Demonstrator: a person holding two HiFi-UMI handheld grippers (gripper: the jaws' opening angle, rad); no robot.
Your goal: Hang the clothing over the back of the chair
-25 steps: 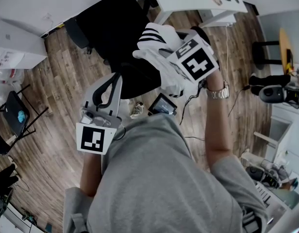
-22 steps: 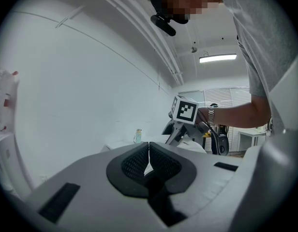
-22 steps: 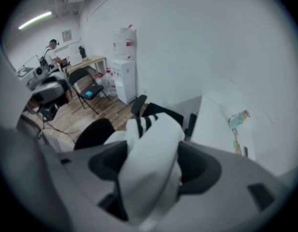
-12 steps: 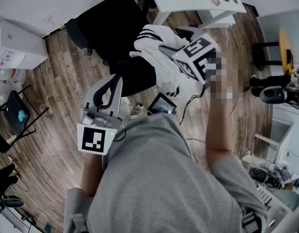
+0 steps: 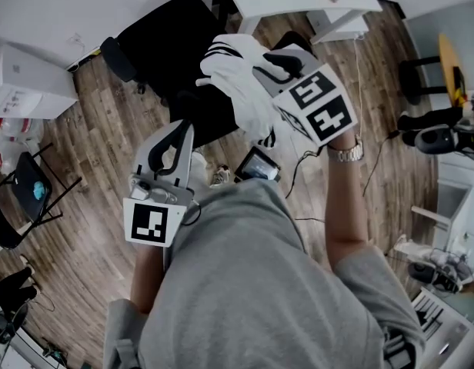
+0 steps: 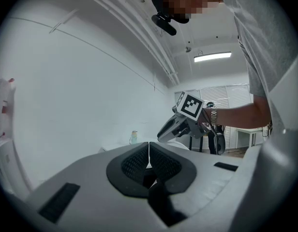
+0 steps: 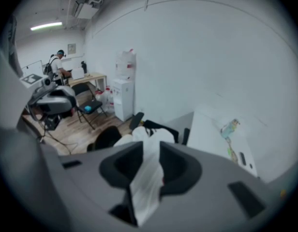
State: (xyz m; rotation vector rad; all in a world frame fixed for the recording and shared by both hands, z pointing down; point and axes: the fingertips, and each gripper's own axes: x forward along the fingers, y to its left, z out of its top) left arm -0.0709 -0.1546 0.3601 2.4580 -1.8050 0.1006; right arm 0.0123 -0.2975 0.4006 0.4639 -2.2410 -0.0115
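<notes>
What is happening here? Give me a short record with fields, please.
right claw: jaws have just closed further, clamped on the white garment
left claw: shut, empty, apart from the cloth
white garment: black stripes, bunched, held over the black chair; touching it or not, cannot tell
floor: wood planks

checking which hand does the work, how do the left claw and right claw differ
Left claw is shut on nothing; right claw has just been closing, white garment pinched between. Left points about level, right tilts down toward the black chair. Both carry marker cubes.
</notes>
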